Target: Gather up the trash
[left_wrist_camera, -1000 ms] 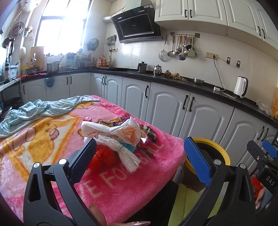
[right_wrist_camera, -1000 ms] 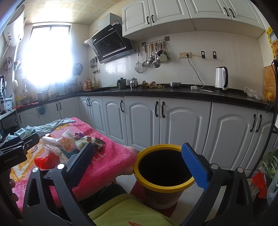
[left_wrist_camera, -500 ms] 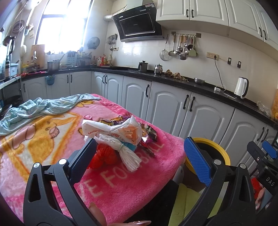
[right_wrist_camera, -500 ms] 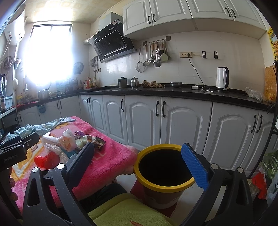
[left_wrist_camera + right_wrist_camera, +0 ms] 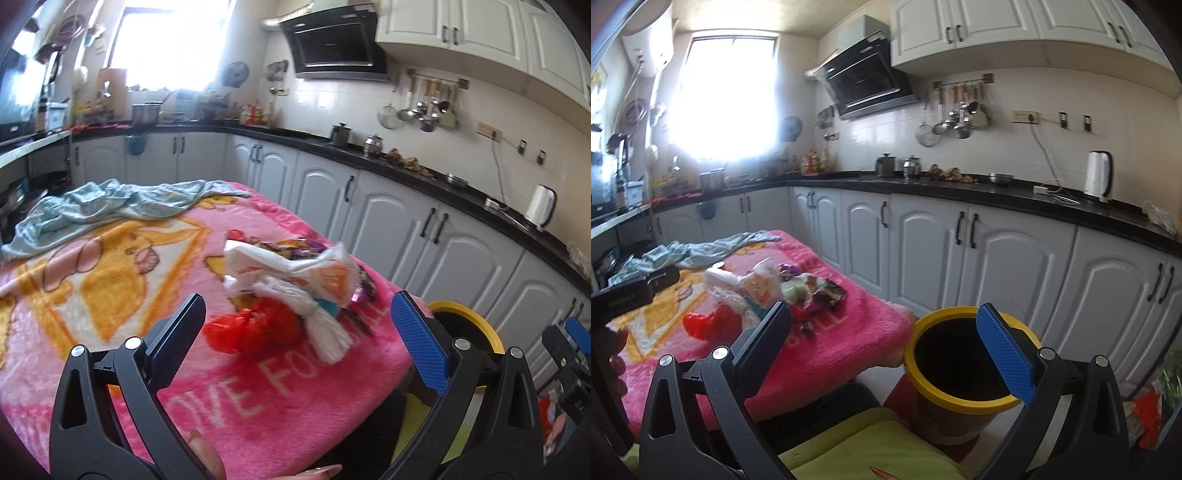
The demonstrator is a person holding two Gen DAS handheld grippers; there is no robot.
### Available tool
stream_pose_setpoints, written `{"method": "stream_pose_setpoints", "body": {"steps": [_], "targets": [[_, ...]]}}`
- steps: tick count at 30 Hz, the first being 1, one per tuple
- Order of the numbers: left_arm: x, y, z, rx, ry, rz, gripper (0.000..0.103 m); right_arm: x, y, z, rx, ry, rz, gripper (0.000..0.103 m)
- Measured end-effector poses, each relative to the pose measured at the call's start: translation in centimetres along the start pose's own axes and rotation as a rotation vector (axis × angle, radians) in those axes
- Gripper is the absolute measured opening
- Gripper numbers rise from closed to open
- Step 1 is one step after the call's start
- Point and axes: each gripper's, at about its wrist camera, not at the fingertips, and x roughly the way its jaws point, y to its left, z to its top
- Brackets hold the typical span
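Trash [image 5: 295, 291] sits heaped on the pink blanket [image 5: 258, 387], near its right edge; my left gripper [image 5: 295, 332] hovers over it, jaws spread, empty. Right gripper [image 5: 882, 336], also spread and empty, faces the yellow-rimmed bin [image 5: 960, 402].

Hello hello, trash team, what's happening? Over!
Left gripper open, holding nothing. Right gripper open, holding nothing. Trash pile on pink blanket, untouched; bin open beside it. Nothing in the way.
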Motion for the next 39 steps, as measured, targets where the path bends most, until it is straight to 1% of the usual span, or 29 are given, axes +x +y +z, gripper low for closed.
{"method": "stream_pose_setpoints", "body": {"steps": [14, 19, 23, 27, 31, 33, 35, 37, 39], "targets": [[0.5, 6.9, 1.8, -0.146, 0.001, 0.101, 0.092, 3.4, 4.7, 2.2, -0.1, 0.03, 0.161, 0.097], [1.0, 9.1, 1.9, -0.183, 0.014, 0.111, 0.092, 5.2, 5.9, 3.3, -0.117, 0.046, 0.214, 0.097], [2.1, 10.1, 1.6, -0.171, 0.052, 0.081, 0.092, 7.2, 6.7, 3.8, -0.113, 0.087, 0.253, 0.097], [3.6, 10.3, 0.9, -0.144, 0.099, 0.05, 0.092, 9.5, 7.6, 4.4, -0.127, 0.113, 0.27, 0.097], [5.5, 10.5, 0.0, -0.136, 0.148, -0.005, 0.092, 11.4, 8.3, 4.8, -0.131, 0.13, 0.296, 0.097], [6.5, 10.6, -0.6, -0.135, 0.181, -0.023, 0.092, 12.7, 8.4, 5.0, -0.114, 0.153, 0.301, 0.097], [7.7, 10.6, -1.2, -0.147, 0.224, -0.046, 0.092, 14.3, 8.7, 5.2, -0.097, 0.19, 0.327, 0.097], [8.5, 10.8, -1.7, -0.163, 0.247, -0.066, 0.092, 15.6, 9.1, 5.1, -0.099, 0.216, 0.339, 0.097], [9.2, 10.6, -2.0, -0.162, 0.258, -0.068, 0.092, 16.9, 9.6, 4.9, -0.112, 0.242, 0.352, 0.097]]}}
